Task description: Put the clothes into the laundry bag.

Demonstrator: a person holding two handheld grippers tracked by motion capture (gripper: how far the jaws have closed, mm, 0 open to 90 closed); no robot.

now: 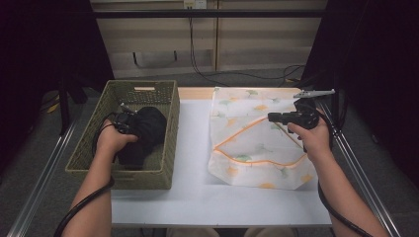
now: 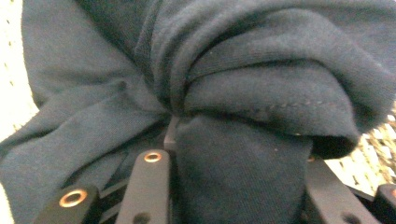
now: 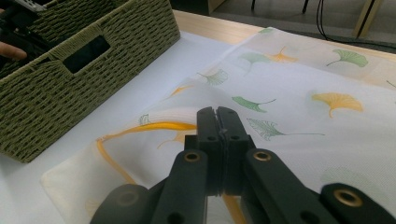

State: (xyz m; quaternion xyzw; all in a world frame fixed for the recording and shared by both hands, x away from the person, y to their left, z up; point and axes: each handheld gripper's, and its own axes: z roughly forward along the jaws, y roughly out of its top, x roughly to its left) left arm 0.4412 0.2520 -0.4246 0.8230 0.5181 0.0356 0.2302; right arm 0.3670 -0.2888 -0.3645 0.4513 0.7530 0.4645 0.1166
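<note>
We see left claw (image 2: 233,186) clamped on dark garment (image 2: 261,93), bunched between its jaws inside woven basket (image 1: 89,158) | right claw (image 3: 218,126) pressed closed, gripping nothing visible, over leaf-print bag (image 3: 299,102) | bag flat on white table (image 1: 192,148), beside basket

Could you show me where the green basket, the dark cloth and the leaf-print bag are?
green basket (image 1: 88,148): high view, its left woven wall.
dark cloth (image 1: 150,123): high view, top of the bundle.
leaf-print bag (image 1: 247,140): high view, its middle panel.
</note>
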